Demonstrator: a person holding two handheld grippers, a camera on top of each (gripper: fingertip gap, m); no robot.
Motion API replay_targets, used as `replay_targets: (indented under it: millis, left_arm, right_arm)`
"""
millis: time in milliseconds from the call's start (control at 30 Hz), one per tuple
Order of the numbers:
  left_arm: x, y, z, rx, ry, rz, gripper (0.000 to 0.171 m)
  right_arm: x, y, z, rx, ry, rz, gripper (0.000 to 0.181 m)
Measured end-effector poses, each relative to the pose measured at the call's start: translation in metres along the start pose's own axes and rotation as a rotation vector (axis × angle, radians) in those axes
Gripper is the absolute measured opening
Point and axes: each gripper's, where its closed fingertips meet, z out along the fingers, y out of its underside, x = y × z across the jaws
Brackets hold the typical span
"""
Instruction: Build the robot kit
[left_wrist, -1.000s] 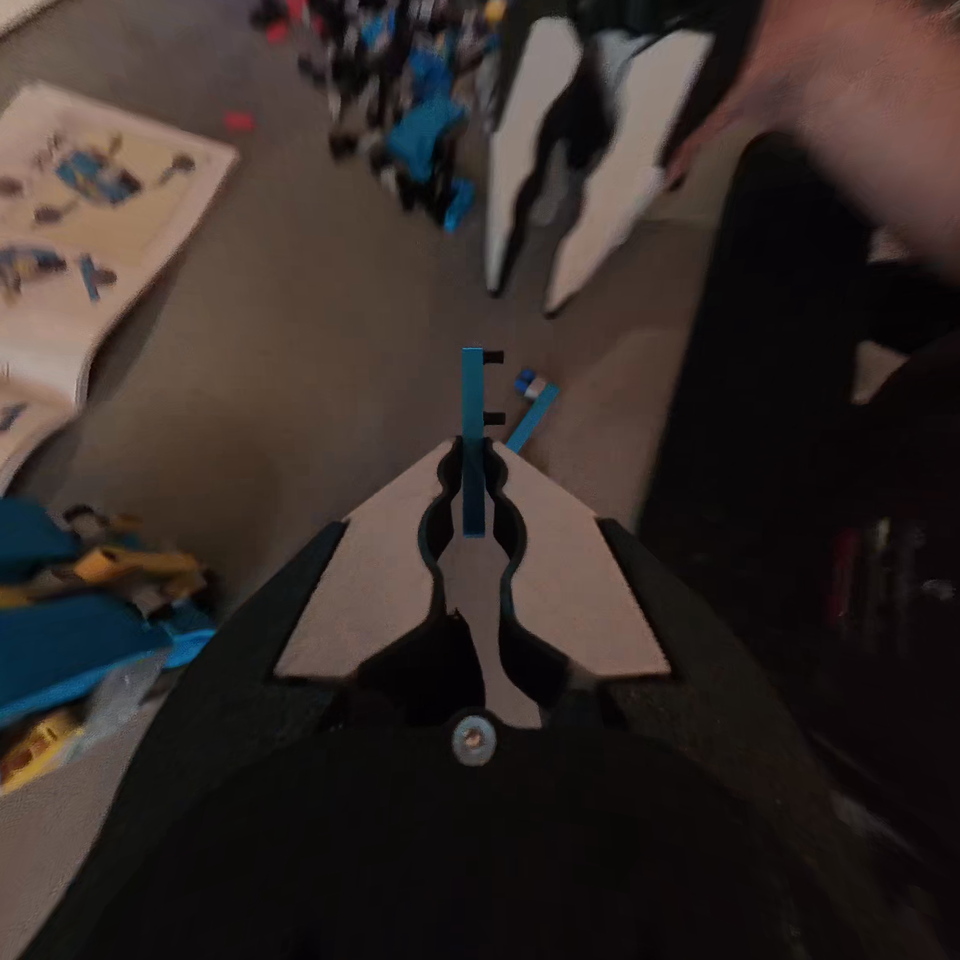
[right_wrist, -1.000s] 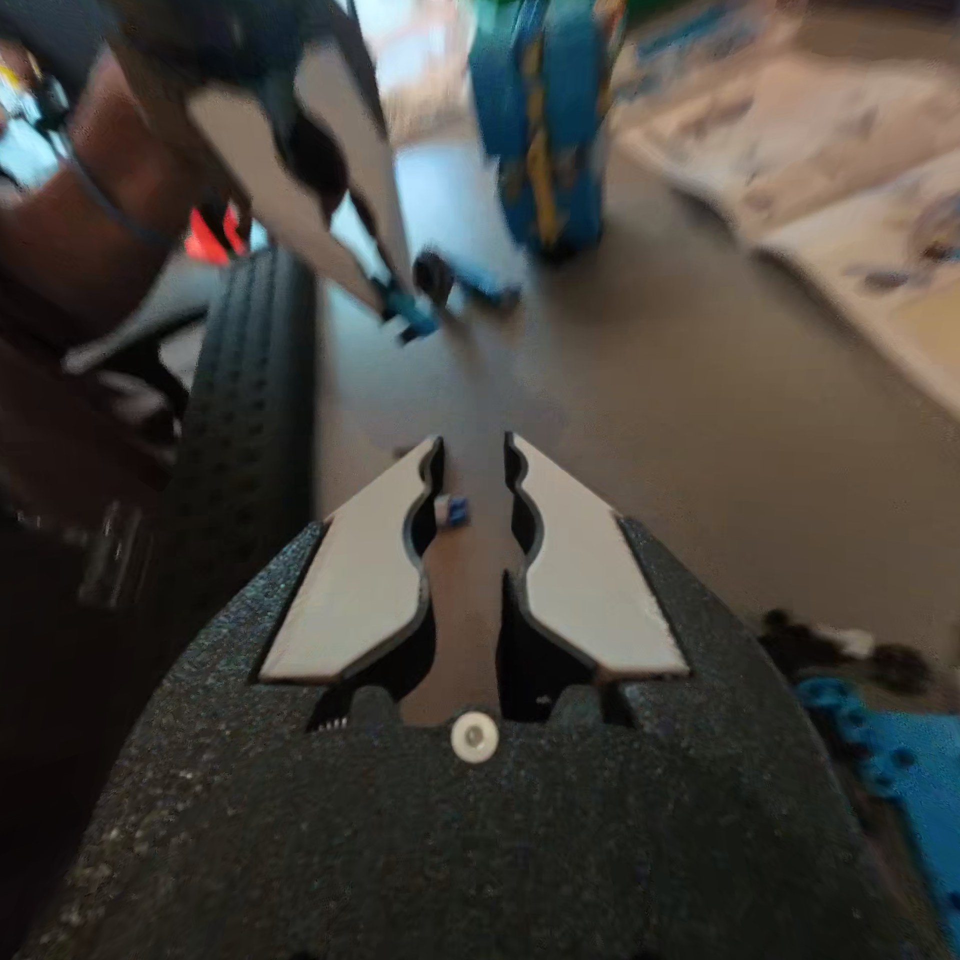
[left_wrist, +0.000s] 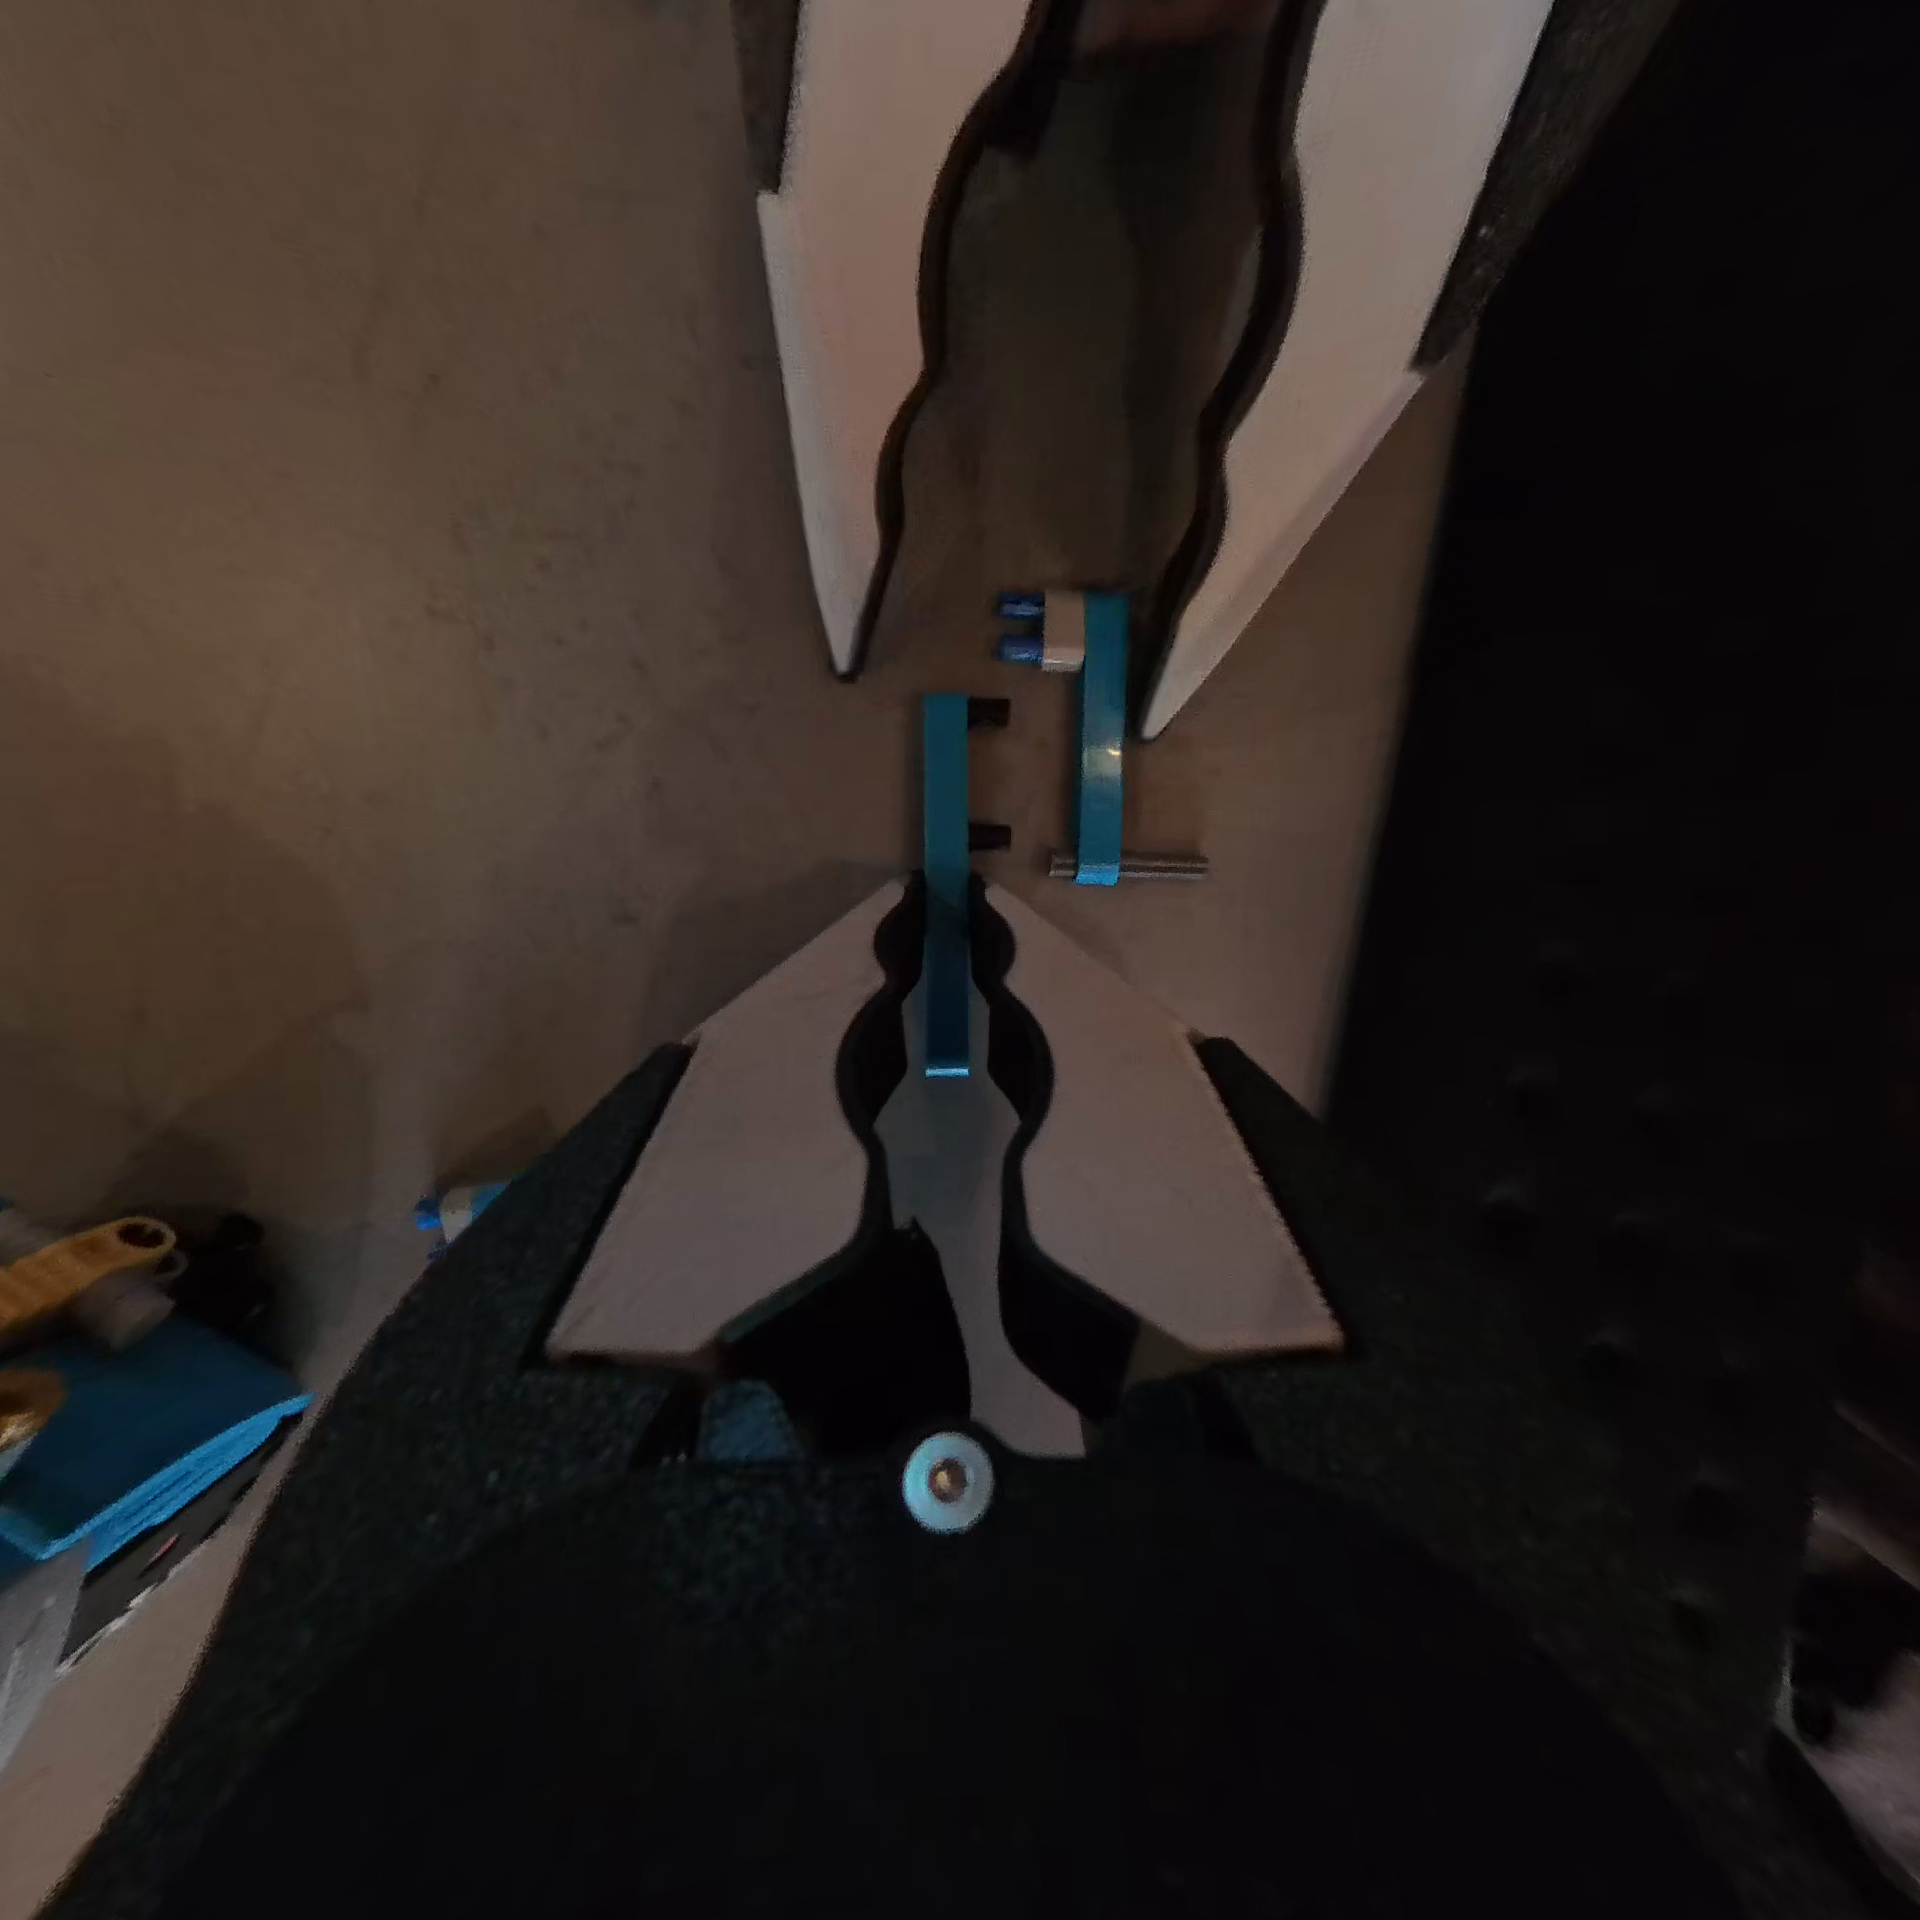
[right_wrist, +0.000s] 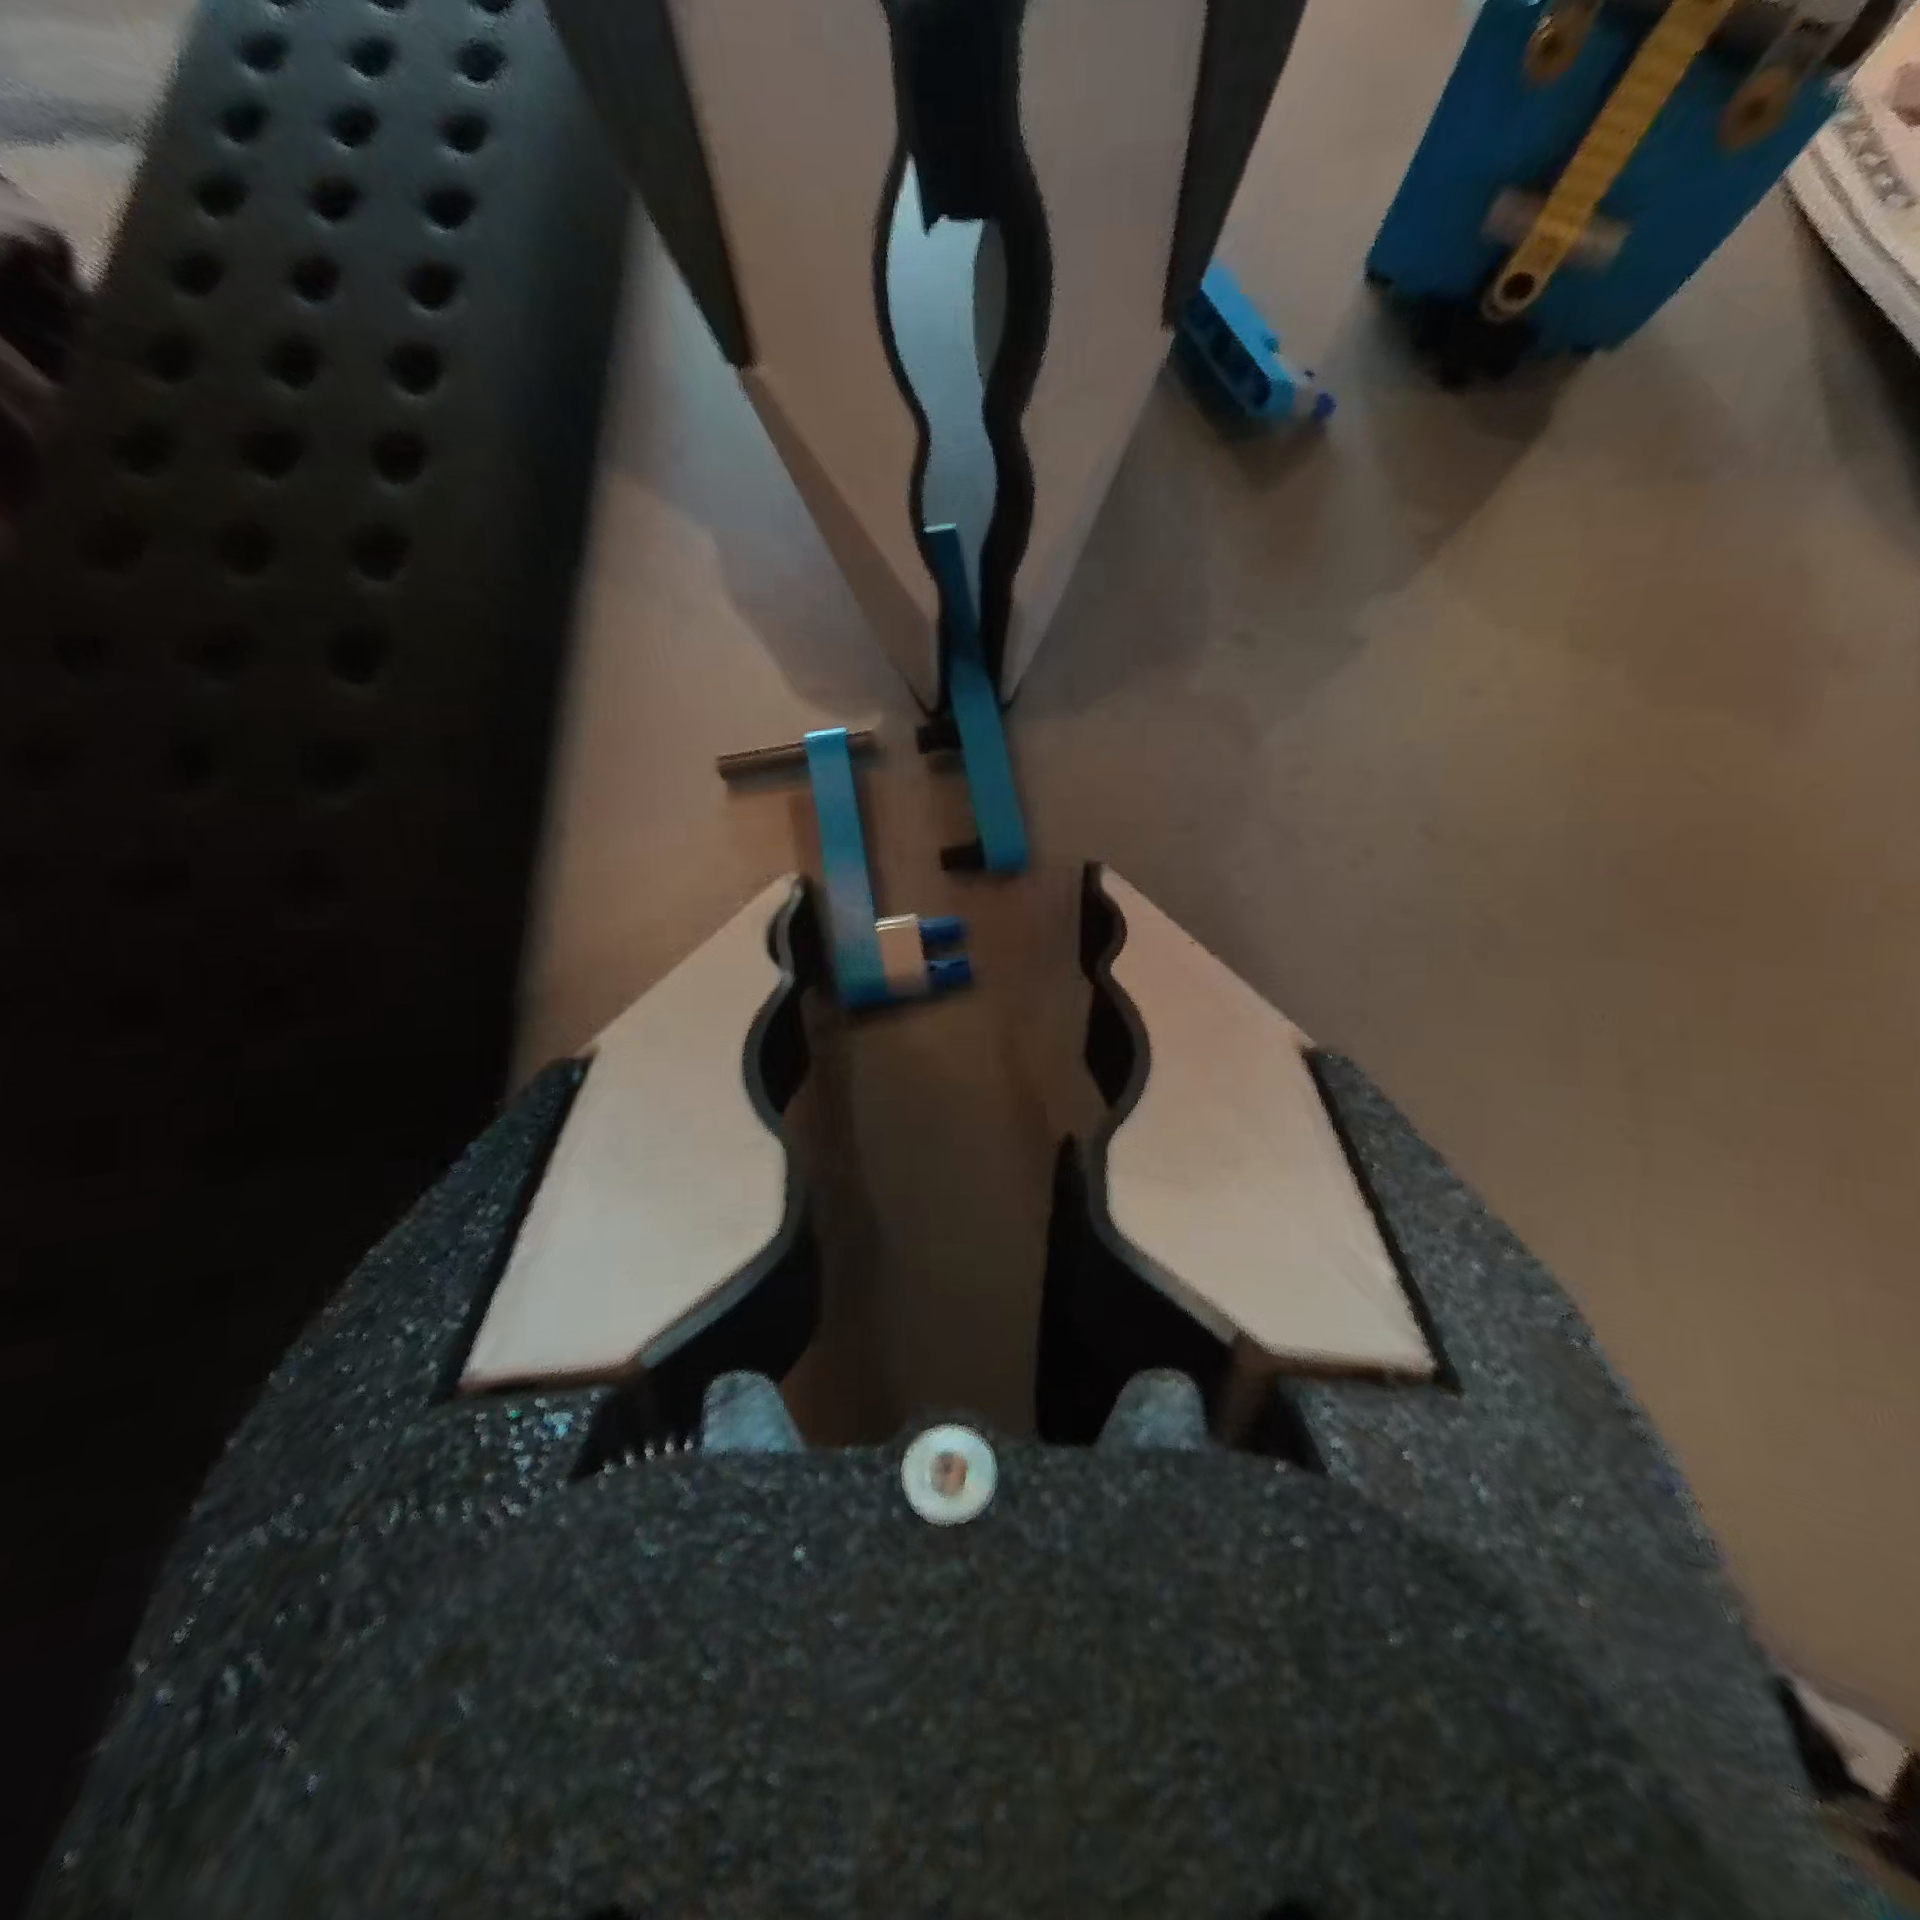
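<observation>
Now my left gripper (left_wrist: 943, 883) clamps a blue beam with black pins (left_wrist: 945, 831) while my right gripper (right_wrist: 940, 883), jaws apart, straddles a second blue beam (right_wrist: 844, 862) on the table (right_wrist: 1455, 831) at its 11 o'clock; I'd keep both beams parallel.

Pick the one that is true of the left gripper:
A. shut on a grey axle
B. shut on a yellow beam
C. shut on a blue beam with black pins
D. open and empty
C: the left gripper is shut on the blue beam, black pins sticking out.
</observation>
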Motion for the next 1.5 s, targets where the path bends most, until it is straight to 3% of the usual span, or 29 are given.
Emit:
replay_targets:
  millis: [400,533,700,800,1067,1500]
  left_arm:
    - [0.010,-0.004,0.004,-0.004,0.039,0.050,0.008]
    - [0.010,-0.004,0.004,-0.019,0.017,0.063,0.008]
    - [0.010,-0.003,0.003,-0.023,0.016,0.026,0.012]
    - [0.008,0.002,-0.003,-0.025,0.011,-0.015,0.023]
    - [0.018,-0.012,-0.007,0.092,0.056,-0.071,0.033]
    - [0.018,-0.013,0.009,0.065,0.039,-0.045,0.023]
  right_arm:
    - [-0.003,-0.002,0.003,0.002,-0.059,-0.001,0.039]
    - [-0.009,-0.002,0.003,0.001,-0.078,-0.018,0.025]
    - [-0.009,-0.002,0.003,0.001,-0.080,-0.013,0.024]
    - [-0.009,-0.002,0.003,0.002,-0.081,-0.013,0.024]
    - [-0.009,-0.002,0.003,0.004,-0.097,-0.005,0.024]
    - [-0.009,-0.002,0.003,0.001,-0.094,0.026,0.024]
